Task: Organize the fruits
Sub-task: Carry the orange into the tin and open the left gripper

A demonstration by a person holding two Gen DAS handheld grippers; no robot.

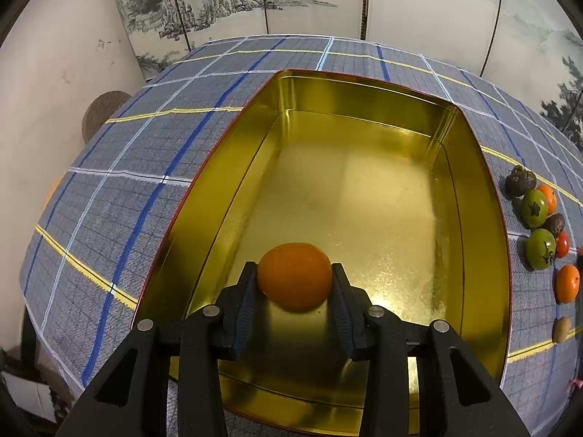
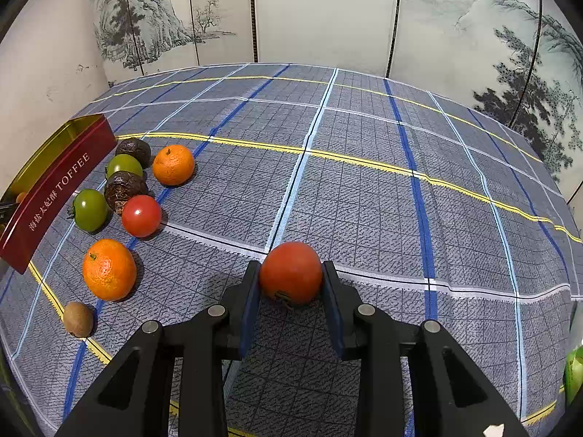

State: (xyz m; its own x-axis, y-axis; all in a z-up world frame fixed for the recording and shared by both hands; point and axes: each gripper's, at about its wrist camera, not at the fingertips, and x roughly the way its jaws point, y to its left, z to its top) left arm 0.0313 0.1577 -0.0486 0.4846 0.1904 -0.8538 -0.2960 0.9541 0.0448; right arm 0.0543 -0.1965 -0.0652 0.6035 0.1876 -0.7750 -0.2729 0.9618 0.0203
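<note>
My left gripper (image 1: 295, 284) is shut on an orange tangerine (image 1: 294, 275) and holds it inside the gold tin (image 1: 364, 83), near its front end. The tin holds nothing else that I can see. My right gripper (image 2: 290, 276) is shut on a red tomato (image 2: 290, 273) just above the checked cloth. To its left lie two tangerines (image 2: 109, 269) (image 2: 173, 165), a red tomato (image 2: 141, 216), two green tomatoes (image 2: 90, 209) (image 2: 124, 165), two dark wrinkled fruits (image 2: 124, 186) (image 2: 133, 149) and a kiwi (image 2: 78, 318). The tin's red side (image 2: 54, 189) shows at far left.
A blue-grey checked cloth (image 2: 364, 182) covers the table. A painted folding screen (image 2: 320, 14) stands behind it. The same fruit cluster (image 1: 539, 225) lies right of the tin in the left wrist view. A green object (image 2: 574, 371) sits at the right edge.
</note>
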